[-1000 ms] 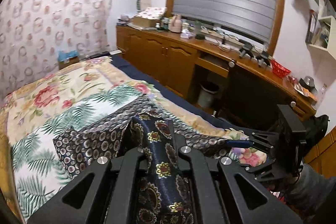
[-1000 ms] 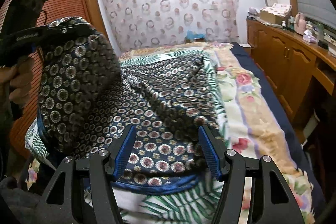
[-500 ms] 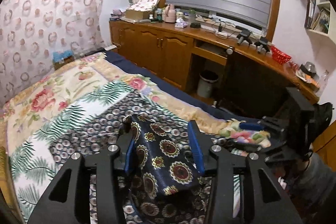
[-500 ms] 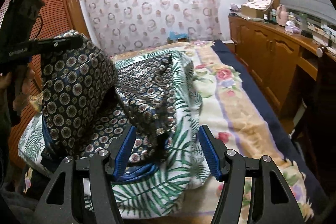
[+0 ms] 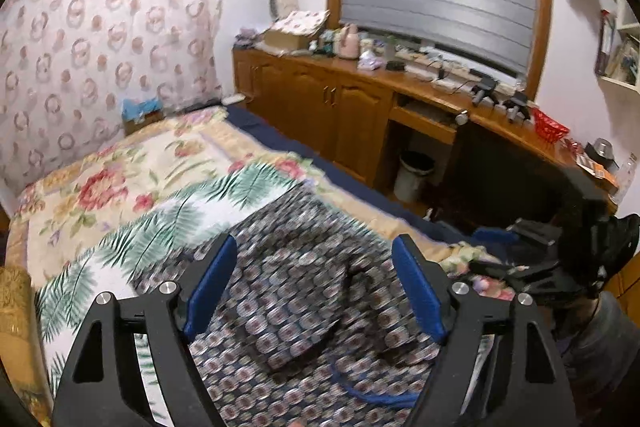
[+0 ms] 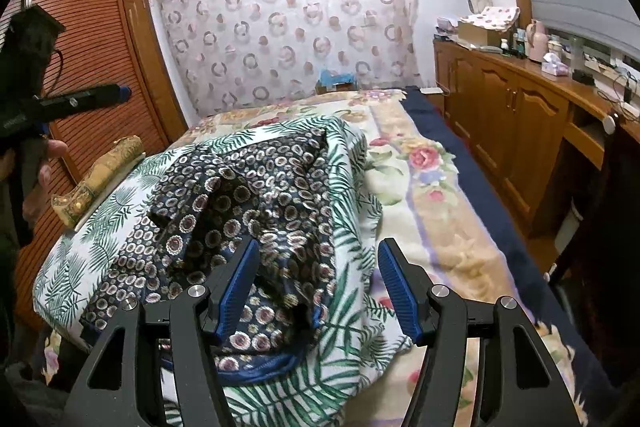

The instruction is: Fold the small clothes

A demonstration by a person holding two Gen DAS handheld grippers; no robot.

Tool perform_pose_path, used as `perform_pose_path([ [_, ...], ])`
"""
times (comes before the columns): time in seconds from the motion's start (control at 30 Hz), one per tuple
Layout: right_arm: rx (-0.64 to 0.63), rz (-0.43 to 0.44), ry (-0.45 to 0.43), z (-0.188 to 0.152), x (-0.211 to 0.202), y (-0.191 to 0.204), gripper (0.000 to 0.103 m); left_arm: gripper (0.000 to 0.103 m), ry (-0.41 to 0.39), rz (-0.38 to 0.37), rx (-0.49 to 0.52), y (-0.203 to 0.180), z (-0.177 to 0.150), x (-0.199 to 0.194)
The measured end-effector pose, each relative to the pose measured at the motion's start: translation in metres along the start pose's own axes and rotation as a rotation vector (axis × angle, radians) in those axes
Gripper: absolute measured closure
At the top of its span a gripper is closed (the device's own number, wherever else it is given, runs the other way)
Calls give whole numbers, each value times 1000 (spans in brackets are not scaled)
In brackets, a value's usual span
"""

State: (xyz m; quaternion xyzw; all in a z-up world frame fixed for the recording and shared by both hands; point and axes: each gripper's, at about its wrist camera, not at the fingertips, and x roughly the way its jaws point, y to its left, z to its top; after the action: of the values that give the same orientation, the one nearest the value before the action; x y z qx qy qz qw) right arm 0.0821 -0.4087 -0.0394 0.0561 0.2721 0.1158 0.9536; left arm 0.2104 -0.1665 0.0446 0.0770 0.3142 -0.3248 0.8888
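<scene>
Writing: white lettering runs along the side of the left gripper's dark body as seen from the right wrist view, too small and blurred to read. No other label or brand legible.

Left gripper (image 5: 312, 263): blue-padded fingers (image 5: 210, 281) spread wide, nothing between them. It hangs above the garment, not touching it so far as the blurred view shows. In the right wrist view its body sits at far left, held in a hand (image 6: 38, 167); the jaw state cannot be told from that side.

Right gripper (image 6: 316, 267): blue ribbed fingers (image 6: 394, 285) spread apart, gripping nothing. The left finger lies close against the raised cloth; contact cannot be told. The right finger stands over bare blanket. In the left wrist view it appears at the right edge (image 5: 532, 263), dark and blurred.

Patterned garment (image 6: 244, 211): dark navy cloth with small ring-and-medallion print and a blue trimmed hem, lying rumpled and partly doubled over on the towel, at the near end of the bed. Seen blurred in the left wrist view (image 5: 304, 291).

Palm-leaf towel (image 6: 352, 187): white with green fronds, under the garment, one side bunched up beside it.

Floral blanket (image 6: 424, 163): covers the bed.

Gold brocade roll (image 6: 104, 171): at the bed's left edge, beside the towel.

Wooden cabinet run (image 5: 344, 111): along the wall, top crowded with small items.
</scene>
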Motion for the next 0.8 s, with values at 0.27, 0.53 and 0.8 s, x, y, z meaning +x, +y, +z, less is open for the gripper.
perform_pose_path([
  [0.27, -50, 54, 28, 20, 31, 25, 39, 23, 139, 39, -44, 53, -55, 29],
  [0.53, -98, 129, 63, 30, 60, 53, 39, 35, 237, -30, -54, 60, -97, 52],
  [0.8, -111, 124, 109, 38, 79, 47, 56, 95, 254, -108, -16, 45, -86, 79],
])
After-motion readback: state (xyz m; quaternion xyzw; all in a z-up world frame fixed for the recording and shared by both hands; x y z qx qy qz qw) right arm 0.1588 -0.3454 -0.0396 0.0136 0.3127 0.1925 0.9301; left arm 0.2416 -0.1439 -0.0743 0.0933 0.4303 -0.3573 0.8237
